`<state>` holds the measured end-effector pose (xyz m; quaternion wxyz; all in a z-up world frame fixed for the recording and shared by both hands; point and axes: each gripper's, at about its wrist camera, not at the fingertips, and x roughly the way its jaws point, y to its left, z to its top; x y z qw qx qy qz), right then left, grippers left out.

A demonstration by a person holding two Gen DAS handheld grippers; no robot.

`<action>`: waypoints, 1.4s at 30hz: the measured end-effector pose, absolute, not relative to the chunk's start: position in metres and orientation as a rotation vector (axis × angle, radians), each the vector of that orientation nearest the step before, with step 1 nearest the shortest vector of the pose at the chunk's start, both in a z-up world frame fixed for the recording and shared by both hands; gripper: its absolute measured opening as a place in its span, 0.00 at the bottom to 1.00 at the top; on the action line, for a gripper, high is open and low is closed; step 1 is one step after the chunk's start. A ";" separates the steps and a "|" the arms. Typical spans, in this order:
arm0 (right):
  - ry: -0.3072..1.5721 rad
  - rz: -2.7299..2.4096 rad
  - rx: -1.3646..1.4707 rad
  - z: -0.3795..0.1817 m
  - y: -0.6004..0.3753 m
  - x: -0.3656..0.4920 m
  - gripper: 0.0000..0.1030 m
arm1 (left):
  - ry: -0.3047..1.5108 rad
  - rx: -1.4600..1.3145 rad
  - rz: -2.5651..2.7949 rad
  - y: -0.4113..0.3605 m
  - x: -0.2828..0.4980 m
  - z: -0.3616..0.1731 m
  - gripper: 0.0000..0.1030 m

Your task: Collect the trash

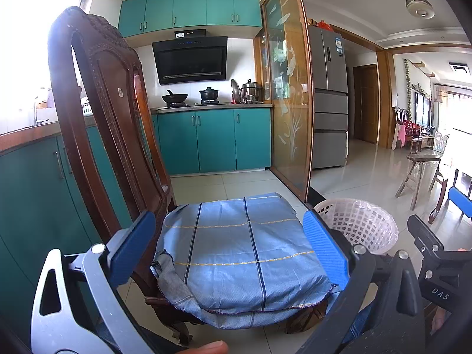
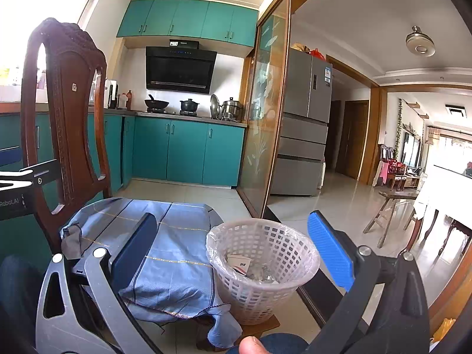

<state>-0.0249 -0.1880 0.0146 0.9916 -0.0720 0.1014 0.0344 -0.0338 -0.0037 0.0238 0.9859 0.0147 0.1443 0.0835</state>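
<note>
Left gripper: jaws spread wide, nothing between blue pads, held level, pointing forward. Right gripper: jaws likewise wide apart, empty, level. Grippers side by side, near each other. Thumb tip visible at bottom edge.

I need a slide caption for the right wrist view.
Open right gripper facing a lined white plastic mesh wastebasket beside a blue checked chair cushion.

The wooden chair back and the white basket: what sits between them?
Only the blue checked cloth over the chair seat, beside the basket, in the right wrist view.
</note>
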 end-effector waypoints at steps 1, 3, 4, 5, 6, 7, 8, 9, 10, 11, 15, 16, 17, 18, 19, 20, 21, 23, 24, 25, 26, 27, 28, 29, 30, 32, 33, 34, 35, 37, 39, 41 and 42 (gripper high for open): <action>0.203 0.069 -0.145 0.014 -0.188 -0.025 0.97 | 0.290 0.030 0.168 -0.004 -0.034 0.024 0.97; 0.206 0.069 -0.148 0.014 -0.188 -0.025 0.97 | 0.293 0.032 0.169 -0.004 -0.033 0.023 0.97; 0.206 0.069 -0.150 0.014 -0.188 -0.025 0.97 | 0.294 0.032 0.168 -0.004 -0.032 0.023 0.97; 0.207 0.069 -0.151 0.015 -0.189 -0.025 0.97 | 0.296 0.033 0.167 -0.004 -0.032 0.023 0.97; 0.207 0.069 -0.151 0.015 -0.188 -0.025 0.97 | 0.297 0.033 0.167 -0.004 -0.032 0.023 0.97; 0.207 0.069 -0.151 0.015 -0.189 -0.025 0.97 | 0.298 0.033 0.167 -0.005 -0.032 0.023 0.97; 0.205 0.069 -0.150 0.015 -0.189 -0.025 0.97 | 0.298 0.033 0.167 -0.005 -0.032 0.023 0.97; 0.204 0.068 -0.149 0.015 -0.189 -0.025 0.97 | 0.297 0.032 0.166 -0.004 -0.031 0.023 0.97; 0.204 0.067 -0.149 0.015 -0.189 -0.025 0.97 | 0.297 0.032 0.166 -0.004 -0.031 0.023 0.97; 0.204 0.066 -0.149 0.015 -0.189 -0.025 0.97 | 0.298 0.030 0.167 -0.005 -0.031 0.023 0.97; 0.205 0.062 -0.148 0.013 -0.190 -0.024 0.97 | 0.307 0.032 0.168 -0.005 -0.030 0.021 0.97; 0.206 0.062 -0.147 0.012 -0.190 -0.023 0.97 | 0.309 0.032 0.169 -0.005 -0.030 0.021 0.97; 0.209 0.062 -0.146 0.011 -0.190 -0.022 0.97 | 0.309 0.032 0.170 -0.006 -0.030 0.021 0.97; 0.211 0.063 -0.144 0.011 -0.190 -0.022 0.97 | 0.309 0.031 0.172 -0.005 -0.030 0.021 0.97; 0.211 0.064 -0.143 0.011 -0.190 -0.021 0.97 | 0.310 0.030 0.173 -0.005 -0.030 0.021 0.97; 0.212 0.065 -0.143 0.010 -0.190 -0.021 0.97 | 0.311 0.029 0.173 -0.005 -0.029 0.021 0.97; 0.213 0.065 -0.143 0.010 -0.190 -0.021 0.97 | 0.313 0.028 0.174 -0.004 -0.029 0.021 0.97; 0.213 0.065 -0.144 0.010 -0.190 -0.021 0.97 | 0.315 0.028 0.174 -0.003 -0.027 0.021 0.97; 0.213 0.065 -0.144 0.009 -0.190 -0.021 0.97 | 0.315 0.028 0.173 -0.003 -0.027 0.021 0.97; 0.213 0.066 -0.142 0.009 -0.190 -0.021 0.97 | 0.316 0.028 0.172 -0.003 -0.027 0.021 0.97; 0.213 0.065 -0.142 0.010 -0.190 -0.021 0.97 | 0.317 0.027 0.172 -0.003 -0.027 0.021 0.97; 0.213 0.066 -0.141 0.009 -0.190 -0.021 0.97 | 0.317 0.027 0.171 -0.004 -0.027 0.020 0.97; 0.213 0.066 -0.142 0.009 -0.190 -0.021 0.97 | 0.317 0.027 0.170 -0.004 -0.027 0.020 0.97; 0.213 0.065 -0.141 0.008 -0.190 -0.021 0.97 | 0.318 0.027 0.170 -0.004 -0.027 0.019 0.97; 0.214 0.065 -0.143 0.009 -0.190 -0.021 0.97 | 0.319 0.027 0.170 -0.004 -0.027 0.019 0.97; 0.214 0.065 -0.144 0.009 -0.190 -0.021 0.97 | 0.321 0.025 0.167 -0.003 -0.026 0.018 0.97; 0.214 0.066 -0.143 0.009 -0.190 -0.021 0.97 | 0.322 0.023 0.167 -0.002 -0.027 0.017 0.97; 0.214 0.067 -0.143 0.008 -0.190 -0.021 0.97 | 0.323 0.022 0.166 -0.002 -0.026 0.017 0.97; 0.214 0.067 -0.142 0.009 -0.190 -0.021 0.97 | 0.323 0.021 0.166 -0.002 -0.027 0.017 0.97; 0.215 0.069 -0.144 0.007 -0.190 -0.021 0.97 | 0.323 0.020 0.166 -0.001 -0.027 0.017 0.97; 0.218 0.070 -0.146 0.006 -0.189 -0.020 0.97 | 0.326 0.018 0.166 -0.001 -0.027 0.017 0.97; 0.221 0.072 -0.147 0.005 -0.188 -0.019 0.97 | 0.330 0.014 0.164 0.000 -0.027 0.016 0.97; 0.222 0.073 -0.148 0.004 -0.188 -0.019 0.97 | 0.332 0.011 0.164 0.000 -0.027 0.015 0.97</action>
